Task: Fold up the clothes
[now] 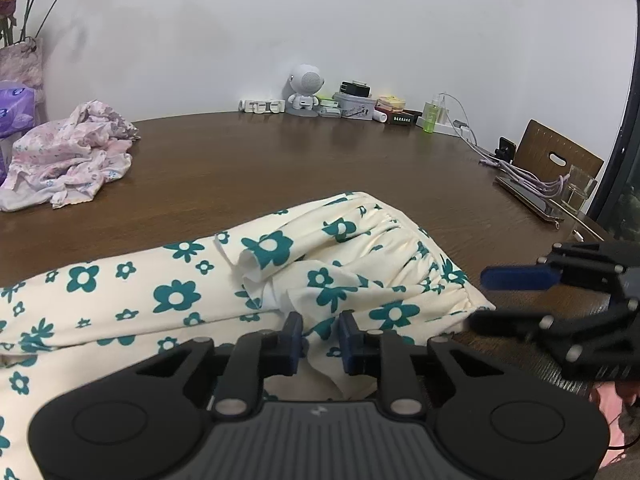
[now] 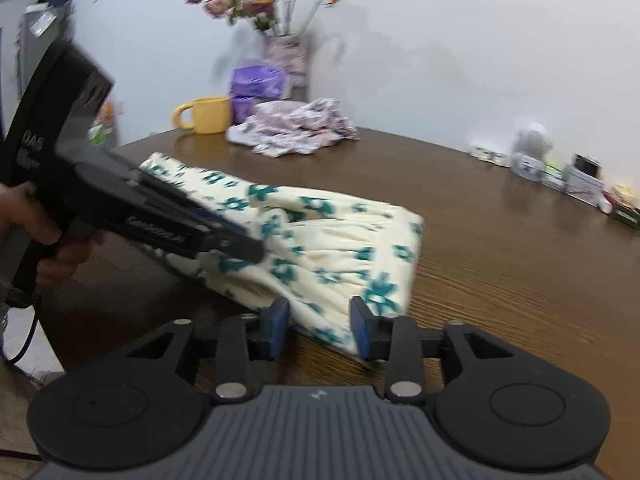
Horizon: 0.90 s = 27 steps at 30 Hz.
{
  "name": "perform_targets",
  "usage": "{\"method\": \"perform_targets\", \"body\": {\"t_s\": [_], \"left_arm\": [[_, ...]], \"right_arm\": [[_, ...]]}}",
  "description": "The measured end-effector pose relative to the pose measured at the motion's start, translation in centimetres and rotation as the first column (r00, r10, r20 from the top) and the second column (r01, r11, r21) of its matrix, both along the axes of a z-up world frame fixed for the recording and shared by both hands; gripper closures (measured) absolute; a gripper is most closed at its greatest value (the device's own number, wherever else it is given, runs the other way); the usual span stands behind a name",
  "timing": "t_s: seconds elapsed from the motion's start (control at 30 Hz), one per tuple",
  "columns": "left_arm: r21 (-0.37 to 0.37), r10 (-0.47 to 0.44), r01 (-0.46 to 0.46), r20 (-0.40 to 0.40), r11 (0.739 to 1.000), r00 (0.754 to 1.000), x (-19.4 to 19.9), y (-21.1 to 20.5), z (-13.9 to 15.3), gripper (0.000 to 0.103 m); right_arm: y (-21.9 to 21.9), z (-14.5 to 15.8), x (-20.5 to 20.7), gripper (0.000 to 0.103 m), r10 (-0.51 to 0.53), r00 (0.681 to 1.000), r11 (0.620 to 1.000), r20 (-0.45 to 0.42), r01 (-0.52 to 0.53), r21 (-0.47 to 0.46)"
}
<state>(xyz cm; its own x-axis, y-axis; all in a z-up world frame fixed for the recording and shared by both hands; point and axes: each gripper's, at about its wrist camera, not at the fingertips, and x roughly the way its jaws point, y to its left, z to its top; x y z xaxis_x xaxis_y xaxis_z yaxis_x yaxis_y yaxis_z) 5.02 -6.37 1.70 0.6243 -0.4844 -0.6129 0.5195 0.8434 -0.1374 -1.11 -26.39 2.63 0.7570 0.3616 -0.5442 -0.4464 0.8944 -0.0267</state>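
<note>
Cream teal-flowered garment (image 1: 168,292) — folded, on table (image 1: 280,160)

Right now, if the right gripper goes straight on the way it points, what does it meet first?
Most likely the flowered garment: its gathered edge already lies between the fingers of the right gripper. Depth is unclear, so whether they touch it I cannot tell.

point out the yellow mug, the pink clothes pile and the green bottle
yellow mug (image 2: 210,116): right wrist view, on its side wall
pink clothes pile (image 1: 68,156): left wrist view, on its crumpled middle
green bottle (image 1: 430,116): left wrist view, on its body
</note>
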Motion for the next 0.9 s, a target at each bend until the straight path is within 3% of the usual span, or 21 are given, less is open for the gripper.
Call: {"method": "perform_targets", "body": {"t_s": [0.17, 0.27, 0.3, 0.43, 0.5, 0.57, 0.63, 0.7, 0.73, 0.8, 0.83, 0.9], "left_arm": [[-0.007, 0.009, -0.009, -0.002, 1.000, 1.000, 0.0, 0.1, 0.0, 0.084], [-0.011, 0.019, -0.019, -0.005, 1.000, 1.000, 0.0, 0.4, -0.1, 0.084], [-0.011, 0.023, -0.023, -0.004, 1.000, 1.000, -0.1, 0.5, 0.0, 0.084], [-0.020, 0.042, -0.042, 0.012, 0.999, 0.999, -0.5, 1.0, 0.5, 0.082], [-0.035, 0.033, -0.031, 0.038, 0.999, 0.999, -0.9, 1.1, 1.2, 0.076], [-0.055, 0.019, -0.017, 0.046, 0.998, 0.999, -0.7, 1.2, 1.7, 0.060], [-0.064, 0.018, -0.016, 0.030, 0.998, 0.999, -0.1, 1.1, 1.7, 0.051], [-0.077, 0.013, -0.012, 0.008, 0.997, 1.000, 0.8, 1.2, 1.5, 0.051], [-0.092, 0.004, -0.005, -0.013, 0.996, 1.000, 1.2, 1.3, 1.4, 0.053], [-0.118, -0.026, 0.021, -0.042, 0.993, 0.999, 1.8, 1.4, 1.3, 0.072], [-0.125, -0.042, 0.036, -0.049, 0.991, 0.998, 1.9, 1.3, 1.3, 0.095], [-0.107, -0.043, 0.041, -0.018, 0.993, 0.999, 1.4, 1.4, 1.5, 0.099]], "right_arm": [[-2.7, 0.2, 1.4, 0.064, -0.099, 0.994, 0.988, -0.050, 0.104, 0.115], [-3.1, -0.5, 2.9, 0.083, -0.120, 0.988, 0.976, -0.097, 0.135, 0.171], [-2.8, -0.9, 3.1, 0.087, -0.118, 0.987, 0.978, -0.105, 0.134, 0.157], [-1.4, -1.4, 3.7, 0.087, -0.107, 0.989, 0.989, -0.102, 0.116, 0.087], [-1.7, -0.8, 3.9, 0.087, -0.099, 0.989, 0.989, -0.109, 0.110, 0.101], [-2.1, -0.3, 4.2, 0.087, -0.098, 0.990, 0.982, -0.104, 0.113, 0.148], [-2.3, 0.0, 4.5, 0.087, -0.095, 0.991, 0.977, -0.094, 0.111, 0.181], [-1.7, -0.1, 4.9, 0.085, -0.095, 0.992, 0.977, -0.086, 0.109, 0.181], [-1.4, -0.3, 5.0, 0.085, -0.098, 0.992, 0.978, -0.078, 0.110, 0.175], [-0.9, -0.6, 5.0, 0.084, -0.103, 0.993, 0.980, -0.065, 0.112, 0.162], [-0.8, -0.6, 5.0, 0.084, -0.108, 0.992, 0.980, -0.062, 0.117, 0.162], [-0.8, -0.8, 5.0, 0.084, -0.120, 0.991, 0.977, -0.062, 0.129, 0.171]]}}
